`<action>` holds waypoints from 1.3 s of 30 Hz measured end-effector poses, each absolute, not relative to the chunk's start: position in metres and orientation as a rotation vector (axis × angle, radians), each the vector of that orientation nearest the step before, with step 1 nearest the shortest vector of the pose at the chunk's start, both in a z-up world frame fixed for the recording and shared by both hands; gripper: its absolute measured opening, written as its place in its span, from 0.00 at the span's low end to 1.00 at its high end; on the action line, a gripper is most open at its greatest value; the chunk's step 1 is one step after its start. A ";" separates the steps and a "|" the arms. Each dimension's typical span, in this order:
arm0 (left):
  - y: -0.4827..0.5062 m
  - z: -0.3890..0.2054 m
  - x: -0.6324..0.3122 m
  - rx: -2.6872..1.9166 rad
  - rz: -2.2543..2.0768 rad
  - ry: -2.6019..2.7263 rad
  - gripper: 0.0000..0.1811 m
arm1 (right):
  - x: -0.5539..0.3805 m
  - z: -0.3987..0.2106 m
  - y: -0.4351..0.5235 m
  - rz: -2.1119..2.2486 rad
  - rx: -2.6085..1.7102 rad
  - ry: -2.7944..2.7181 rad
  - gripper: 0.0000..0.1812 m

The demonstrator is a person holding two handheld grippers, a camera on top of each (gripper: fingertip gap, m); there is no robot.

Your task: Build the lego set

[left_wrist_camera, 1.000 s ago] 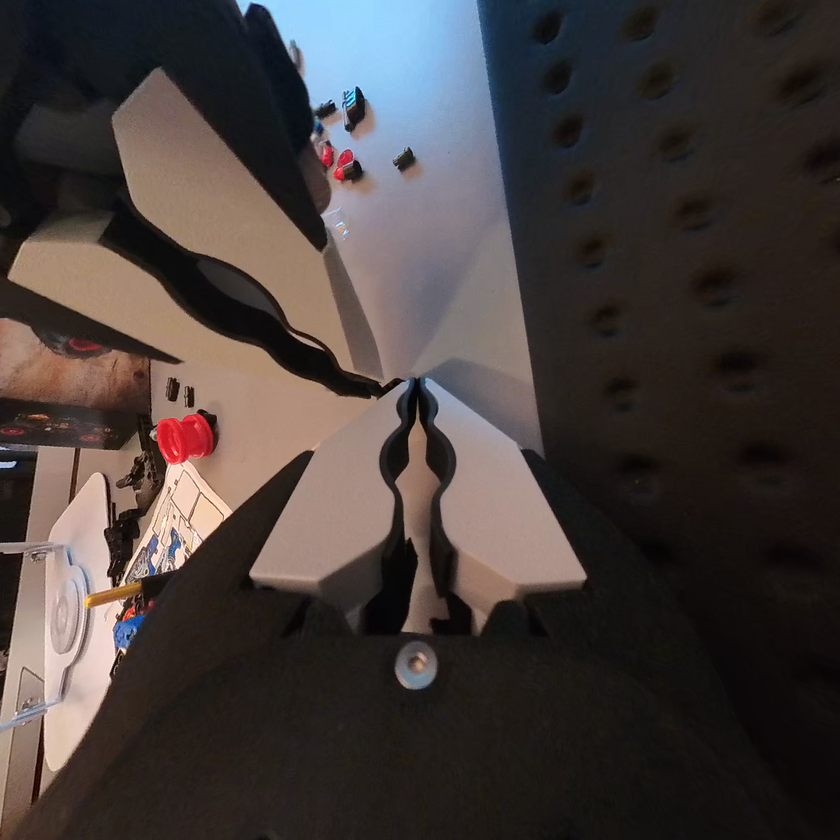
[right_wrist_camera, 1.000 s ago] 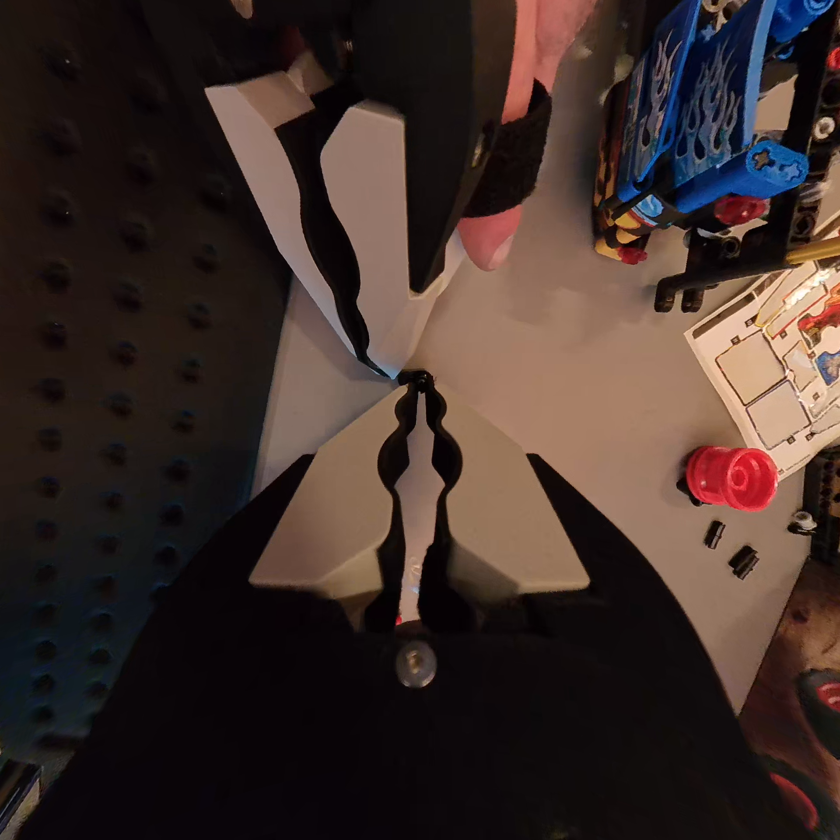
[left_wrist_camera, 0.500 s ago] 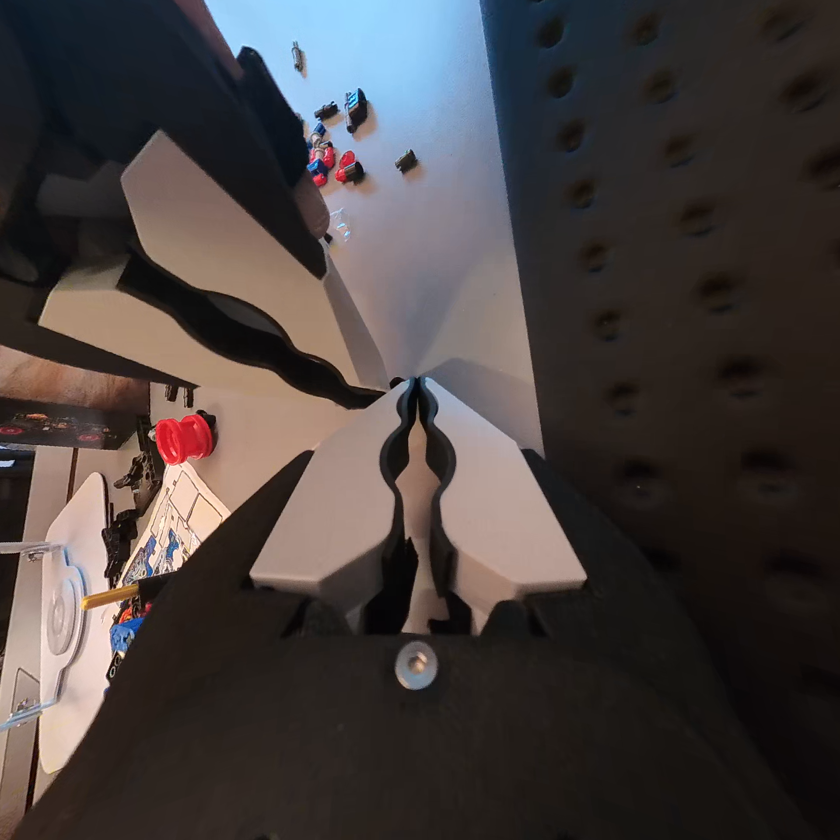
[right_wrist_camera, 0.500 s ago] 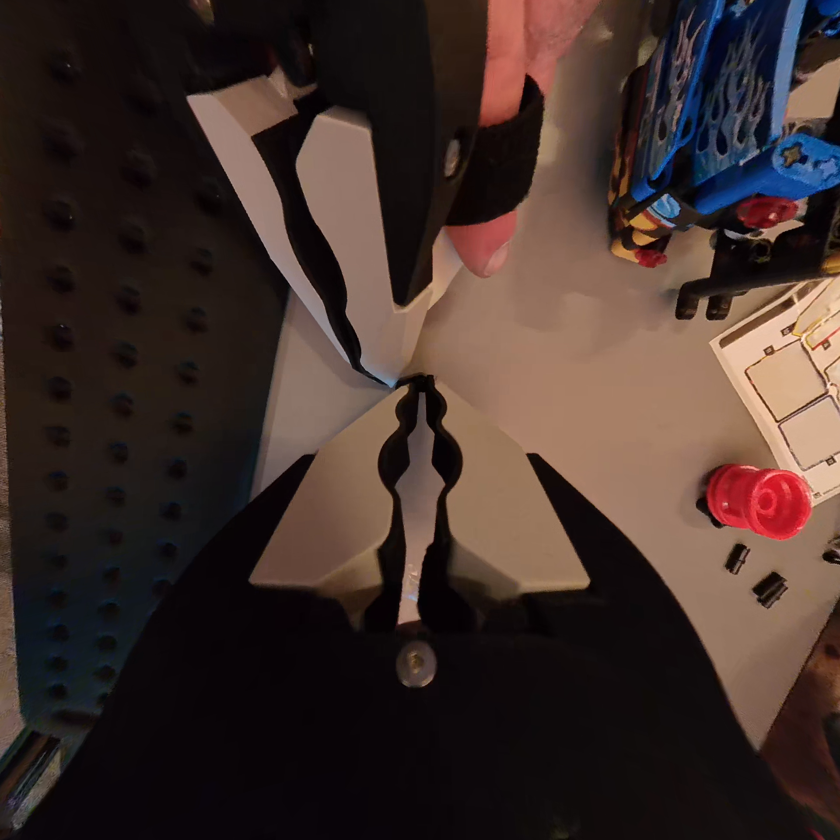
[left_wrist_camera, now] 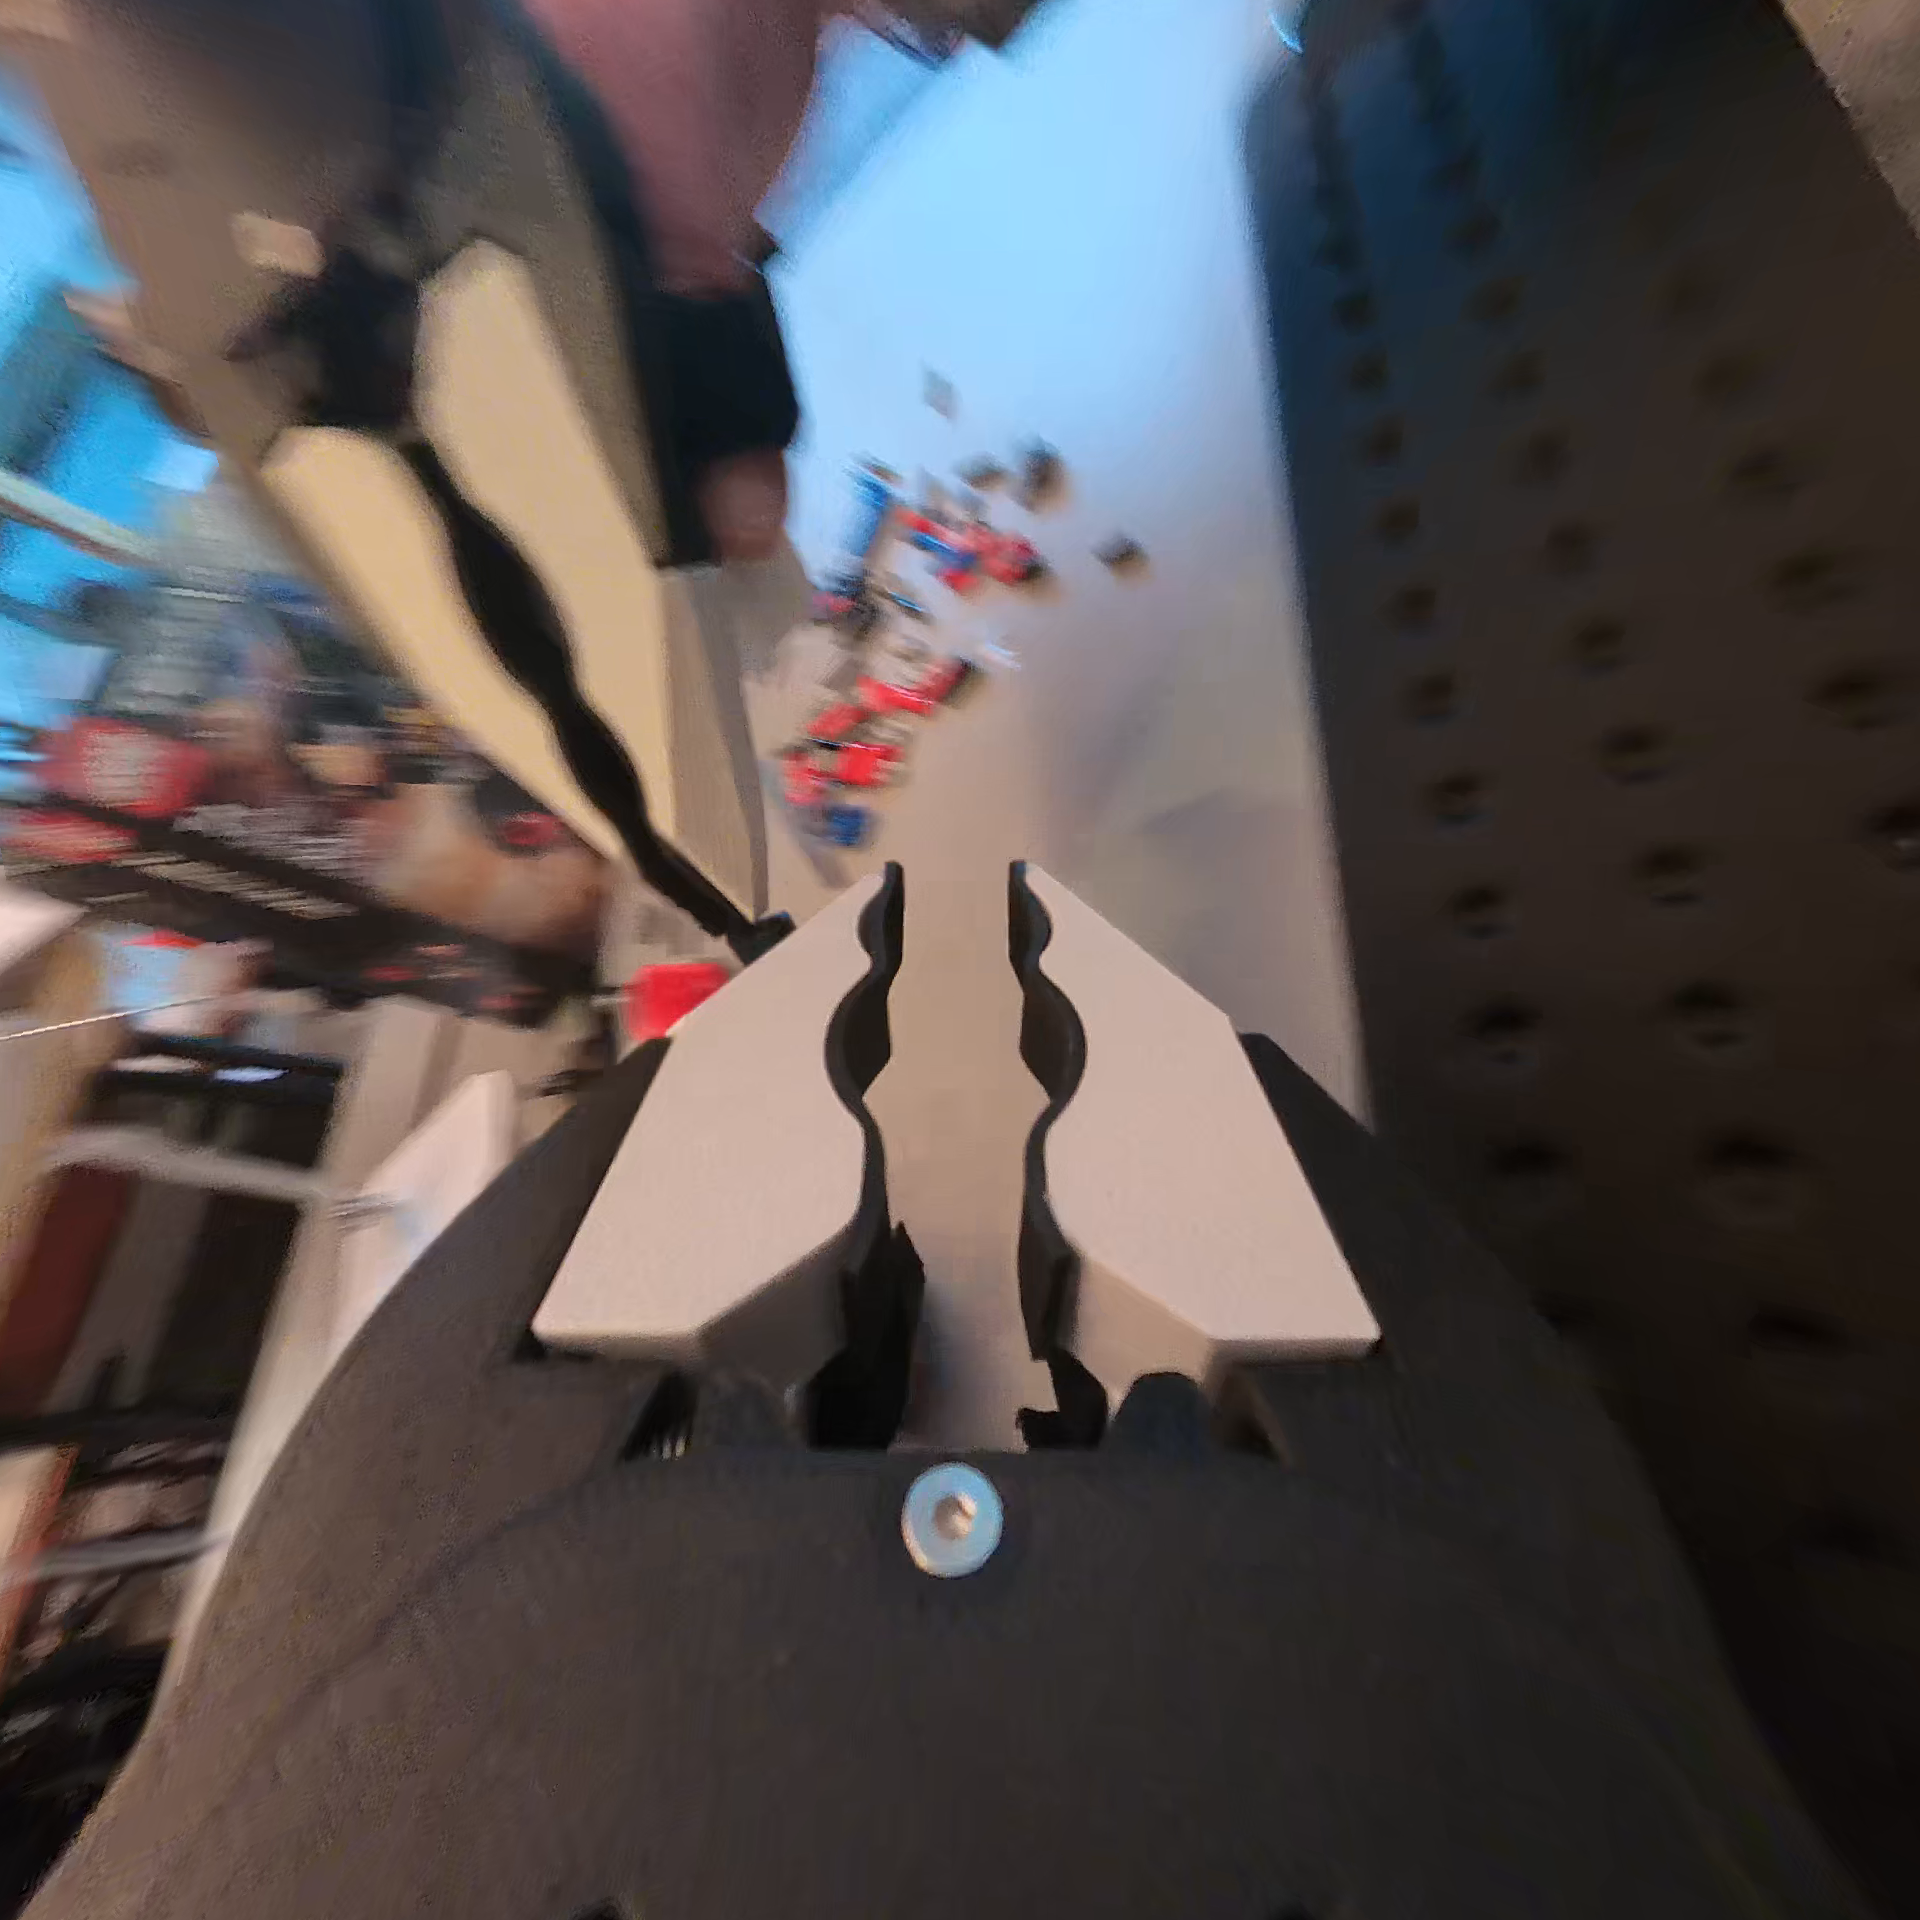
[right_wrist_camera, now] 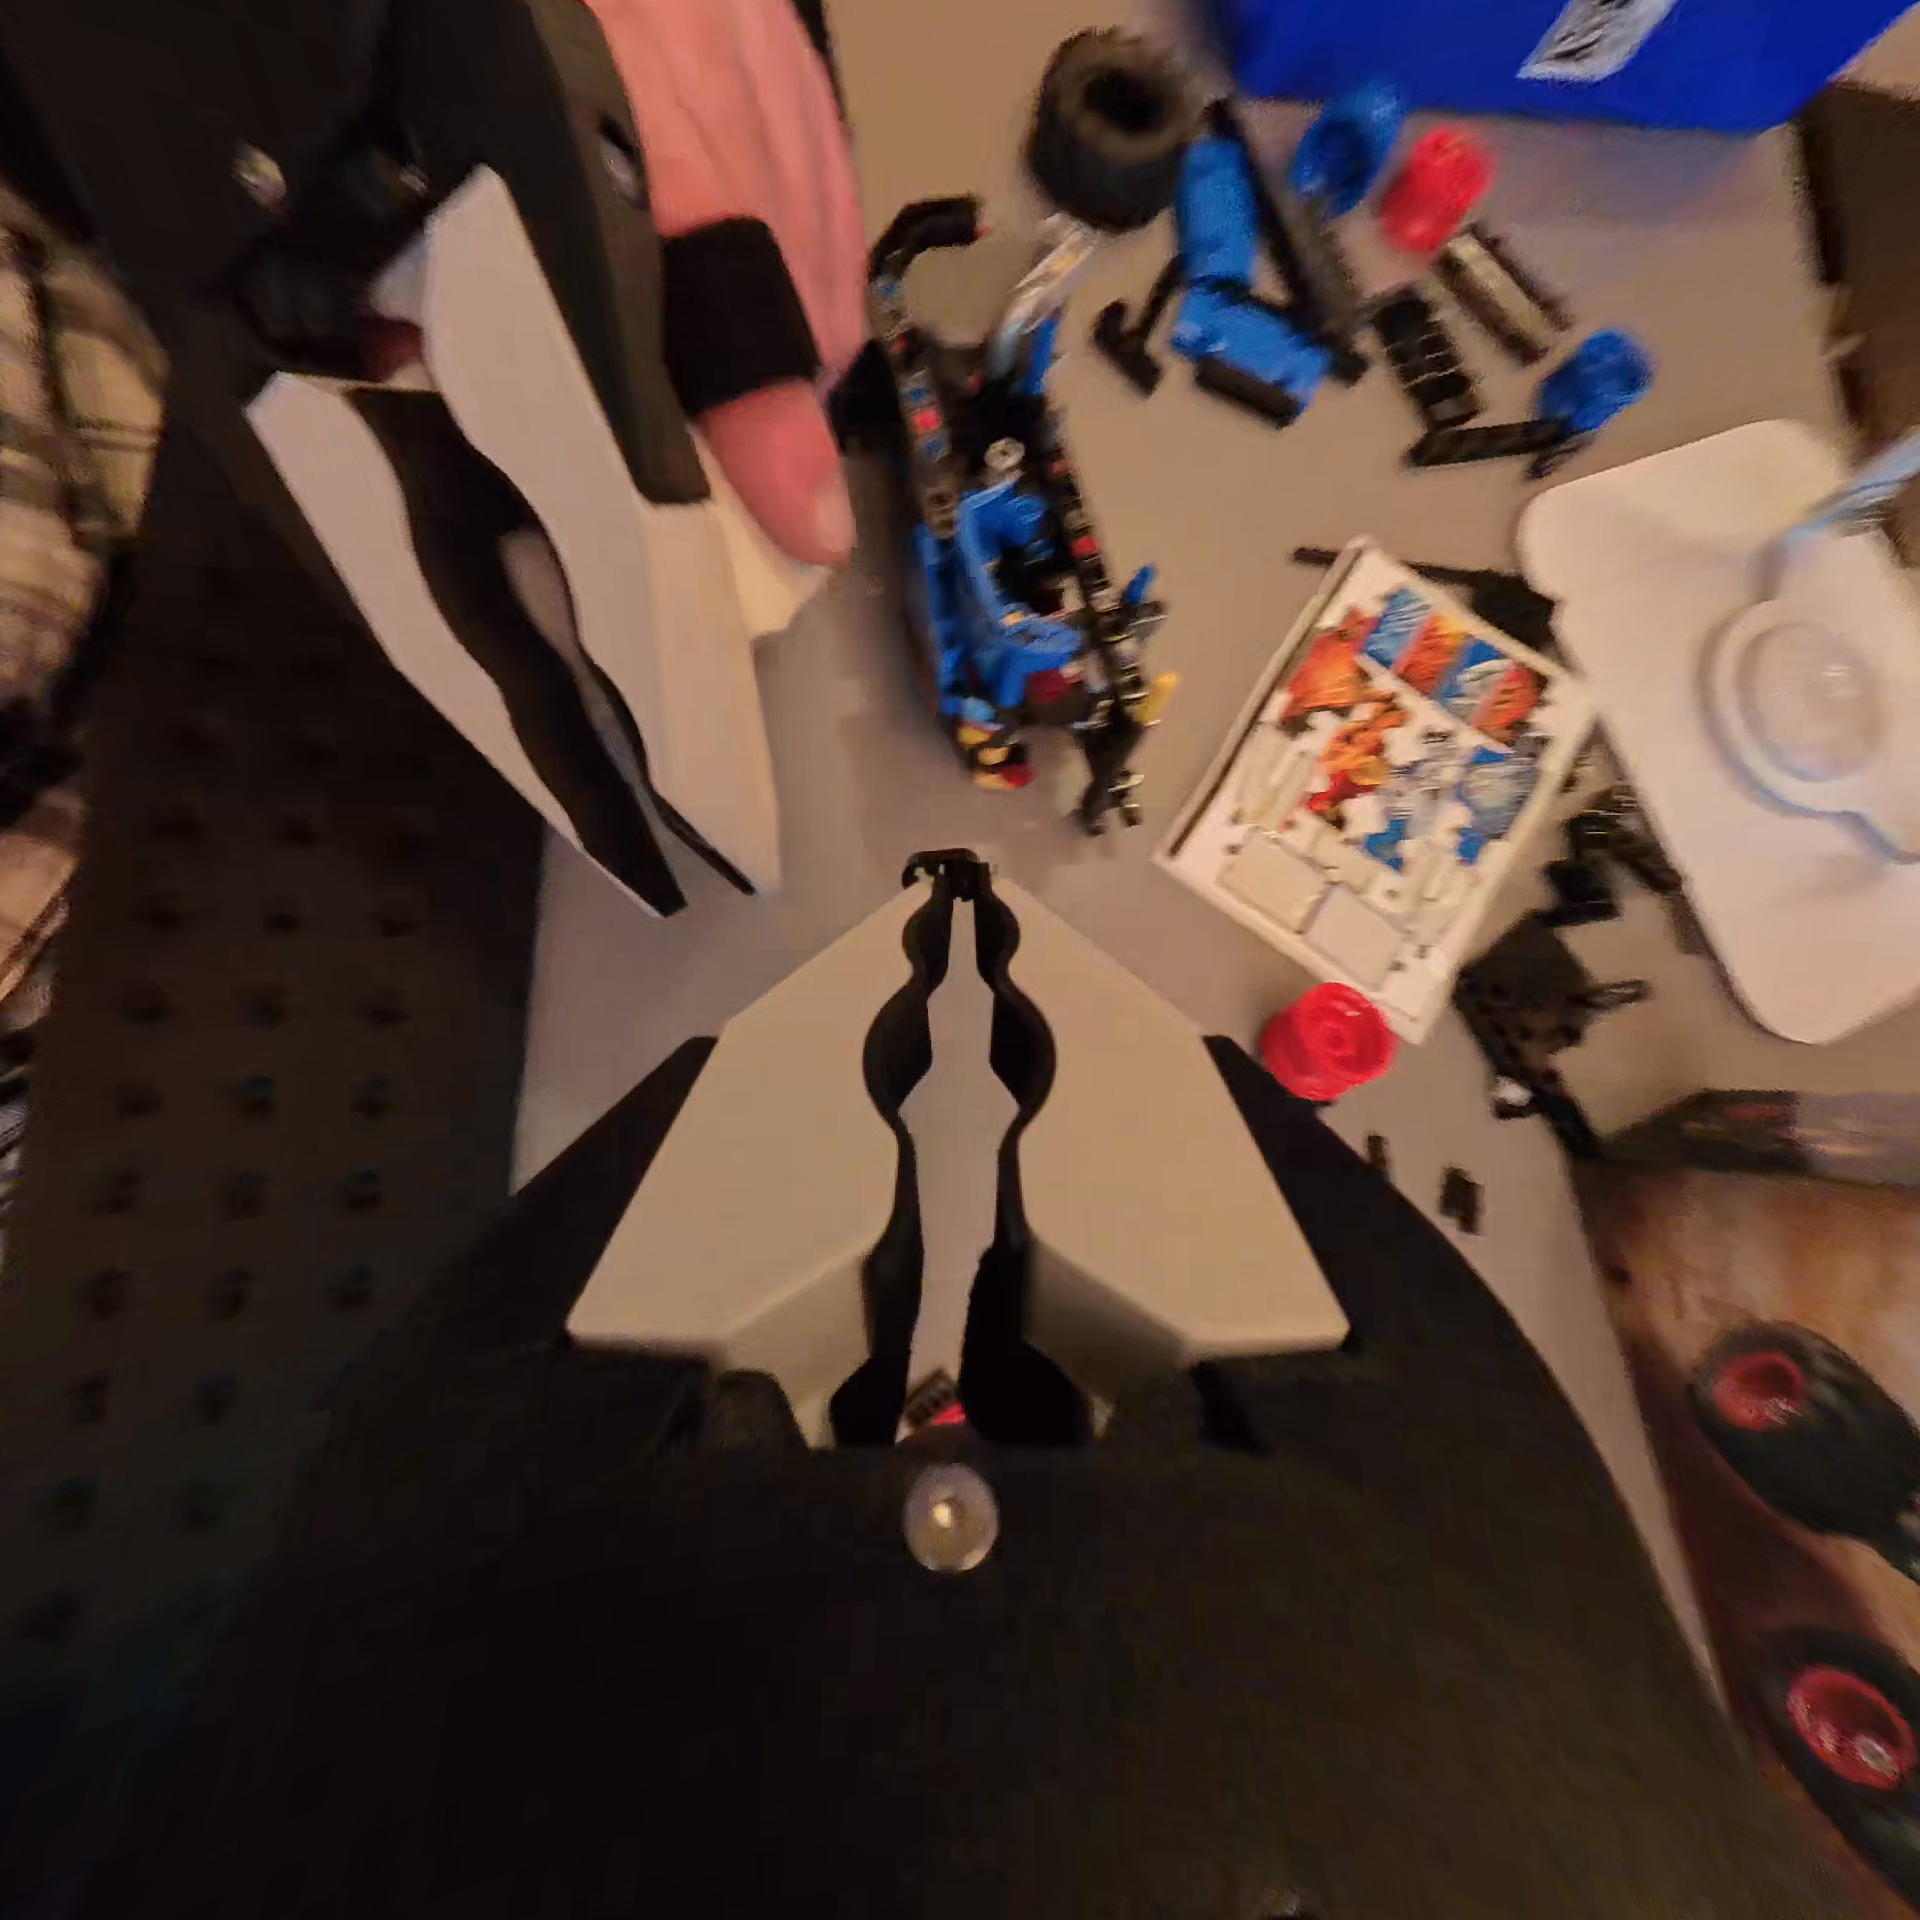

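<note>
Left gripper (left_wrist_camera: 954, 883) had its jaws apart, nothing between them, only pale table (left_wrist_camera: 1091, 499) behind the gap. Right gripper (right_wrist_camera: 948, 868) had jaws pinched together on a small black piece (right_wrist_camera: 943, 862) at the tips. In the right wrist view the left gripper sat at 10 o'clock, a person's hand (right_wrist_camera: 748, 208) on it with a black strap around 1 finger.

Half-built blue and black lego vehicle (right_wrist_camera: 1023, 613) lay on the grey table at 1 o'clock from the right gripper's tips. Sticker sheet (right_wrist_camera: 1371, 769) with flame graphics lay at 2 o'clock, any writing on it too blurred to read. Red wheel hub (right_wrist_camera: 1328, 1039) sat just beside the sheet's lower corner, at 3 o'clock. Loose blue, black and red parts (right_wrist_camera: 1351, 260) were scattered toward 1 o'clock, near a black tire (right_wrist_camera: 1112, 125). Blue box (right_wrist_camera: 1507, 52) with a white label was at the top edge. White tray (right_wrist_camera: 1683, 540) was far right. Dark studded baseplate (right_wrist_camera: 260, 935) ran along the left.

Left wrist view was motion-blurred; red and blue pieces (left_wrist_camera: 894, 717) showed at 12 o'clock.
</note>
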State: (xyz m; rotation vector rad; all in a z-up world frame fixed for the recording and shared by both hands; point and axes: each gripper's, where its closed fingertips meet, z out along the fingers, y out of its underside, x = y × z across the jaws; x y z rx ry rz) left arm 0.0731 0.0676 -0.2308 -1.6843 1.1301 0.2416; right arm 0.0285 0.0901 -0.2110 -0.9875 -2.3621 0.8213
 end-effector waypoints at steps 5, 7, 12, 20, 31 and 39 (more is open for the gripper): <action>0.073 -0.204 0.027 -1.712 0.379 1.024 0.15 | 0.001 -0.196 0.097 0.714 -0.990 -2.316 0.01; 0.072 -0.206 0.009 -1.789 0.359 0.996 0.19 | -0.010 -0.197 0.097 0.656 -0.989 -2.341 0.01; 0.070 -0.219 -0.023 -1.981 0.203 0.917 0.24 | -0.033 -0.202 0.100 0.496 -0.967 -2.418 0.01; 0.073 -0.241 -0.032 -2.083 0.092 0.914 0.24 | -0.045 -0.213 0.102 0.288 -0.925 -2.553 0.01; 0.074 -0.248 -0.035 -2.101 0.095 0.930 0.23 | -0.049 -0.217 0.104 0.262 -0.906 -2.632 0.01; 0.074 -0.248 -0.035 -2.102 0.094 0.932 0.23 | -0.049 -0.218 0.105 0.251 -0.876 -2.711 0.01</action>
